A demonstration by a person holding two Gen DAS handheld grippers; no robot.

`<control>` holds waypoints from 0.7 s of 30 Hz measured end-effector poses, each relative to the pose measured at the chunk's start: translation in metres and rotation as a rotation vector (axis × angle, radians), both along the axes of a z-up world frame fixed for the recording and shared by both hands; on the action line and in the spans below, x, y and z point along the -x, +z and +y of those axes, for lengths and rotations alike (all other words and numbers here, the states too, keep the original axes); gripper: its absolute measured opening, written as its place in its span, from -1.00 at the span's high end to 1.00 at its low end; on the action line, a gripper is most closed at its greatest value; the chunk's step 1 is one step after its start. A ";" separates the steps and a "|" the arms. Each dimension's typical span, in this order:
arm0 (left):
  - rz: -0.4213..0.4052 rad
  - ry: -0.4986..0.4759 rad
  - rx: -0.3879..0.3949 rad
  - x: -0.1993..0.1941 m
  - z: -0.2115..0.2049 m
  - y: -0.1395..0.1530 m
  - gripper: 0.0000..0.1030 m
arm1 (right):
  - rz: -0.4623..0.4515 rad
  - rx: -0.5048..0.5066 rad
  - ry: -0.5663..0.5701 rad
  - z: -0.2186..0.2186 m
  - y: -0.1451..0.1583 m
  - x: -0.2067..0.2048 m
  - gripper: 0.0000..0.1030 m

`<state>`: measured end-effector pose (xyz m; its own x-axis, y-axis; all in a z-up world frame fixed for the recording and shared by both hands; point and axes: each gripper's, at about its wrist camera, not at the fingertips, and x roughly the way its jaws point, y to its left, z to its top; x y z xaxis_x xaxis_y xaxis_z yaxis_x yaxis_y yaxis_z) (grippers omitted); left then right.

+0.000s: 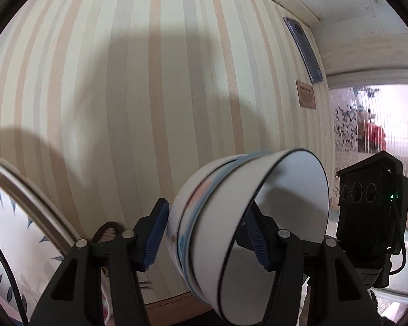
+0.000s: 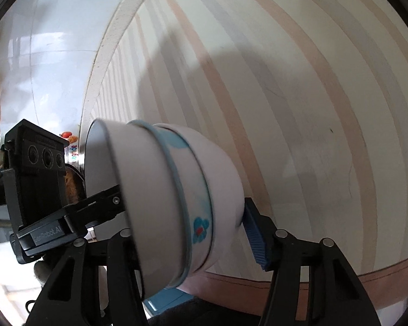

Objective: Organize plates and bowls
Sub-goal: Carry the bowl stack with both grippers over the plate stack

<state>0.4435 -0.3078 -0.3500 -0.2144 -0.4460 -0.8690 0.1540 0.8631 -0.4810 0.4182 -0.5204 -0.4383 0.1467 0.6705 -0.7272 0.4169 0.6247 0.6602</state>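
Observation:
A stack of white nested bowls (image 1: 272,203) with blue and pink prints hangs tilted on its side in the air, in front of a striped wall. In the left wrist view my left gripper (image 1: 206,217) is shut on it: the right pad (image 1: 258,241) is inside the bowl, and the left pad (image 1: 155,233) is by the base. In the right wrist view the same stack (image 2: 155,190) fills my right gripper (image 2: 187,203). There the right pad (image 2: 254,236) rests against the base, and the left finger is hidden behind the bowls. A finger (image 2: 68,217) of the left gripper reaches into the bowl's mouth.
The striped wall (image 1: 122,81) is close ahead, with a brown baseboard (image 2: 340,279) below. A curved rim and a blue leaf-print surface (image 1: 2,231) sit at the lower left. A frosted glass door (image 1: 380,125) is at the right. The right gripper's camera housing (image 1: 372,195) is beside the bowls.

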 end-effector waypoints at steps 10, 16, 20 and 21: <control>-0.081 0.073 0.006 -0.006 0.025 0.028 -0.03 | -0.075 0.016 0.081 0.022 0.029 -0.025 -0.14; -0.116 0.120 0.002 -0.008 0.059 0.049 -0.04 | -0.104 0.005 0.128 0.056 0.049 -0.041 -0.14; -0.132 0.148 -0.005 -0.006 0.091 0.059 -0.04 | -0.118 -0.005 0.154 0.091 0.059 -0.047 -0.14; -0.134 0.156 -0.007 -0.005 0.100 0.060 -0.04 | -0.120 -0.007 0.157 0.100 0.061 -0.047 -0.14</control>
